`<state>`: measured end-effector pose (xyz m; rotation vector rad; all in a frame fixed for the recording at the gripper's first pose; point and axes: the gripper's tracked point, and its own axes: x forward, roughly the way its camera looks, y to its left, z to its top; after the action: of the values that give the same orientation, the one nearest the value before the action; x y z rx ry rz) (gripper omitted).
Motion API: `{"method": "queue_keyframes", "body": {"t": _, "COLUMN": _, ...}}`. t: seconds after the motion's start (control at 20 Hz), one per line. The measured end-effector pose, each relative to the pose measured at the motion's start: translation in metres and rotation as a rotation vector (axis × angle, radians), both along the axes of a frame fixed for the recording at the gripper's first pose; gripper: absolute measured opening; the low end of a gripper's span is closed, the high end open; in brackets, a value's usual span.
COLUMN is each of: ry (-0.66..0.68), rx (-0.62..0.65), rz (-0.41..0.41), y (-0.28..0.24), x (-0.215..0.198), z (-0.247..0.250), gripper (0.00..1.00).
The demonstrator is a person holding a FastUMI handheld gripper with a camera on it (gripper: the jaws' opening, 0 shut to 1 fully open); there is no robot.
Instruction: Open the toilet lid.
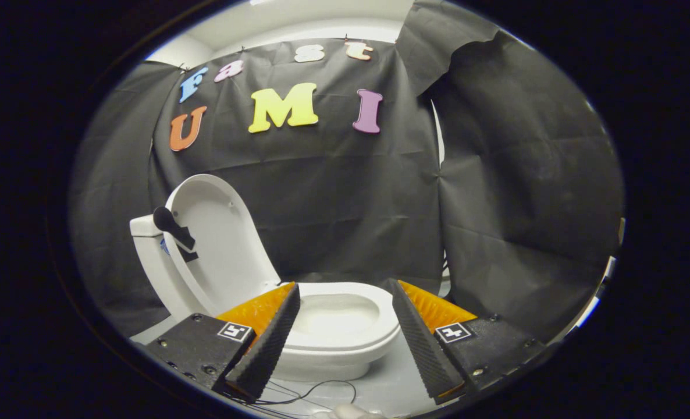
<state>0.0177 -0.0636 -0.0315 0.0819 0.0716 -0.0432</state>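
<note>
1. White plastic all over: a small toilet (333,326) stands on a pale floor (391,378) against the black cloth wall (333,215).
2. Its toilet lid (220,244) is raised, standing nearly upright and leaning back toward the tank (147,244) behind the bowl.
3. A dark flush lever (173,228) sticks out from the tank, crossing in front of the lid's edge.
4. The gripper (345,302) is spread wide, gripping nothing; its fingers (269,343) flank the bowl's seat, which shows in the gap between them.
5. The lid rises beyond the finger nearer the tank, apart from it.
6. A thin dark wire (316,393) trails on the floor in front of the bowl.
</note>
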Motion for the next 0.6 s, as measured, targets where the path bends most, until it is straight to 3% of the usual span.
{"method": "queue_keyframes", "body": {"t": 0.6, "ry": -0.019, "rx": -0.021, "rz": 0.001, "y": 0.004, "x": -0.003, "z": 0.008, "gripper": 1.0}}
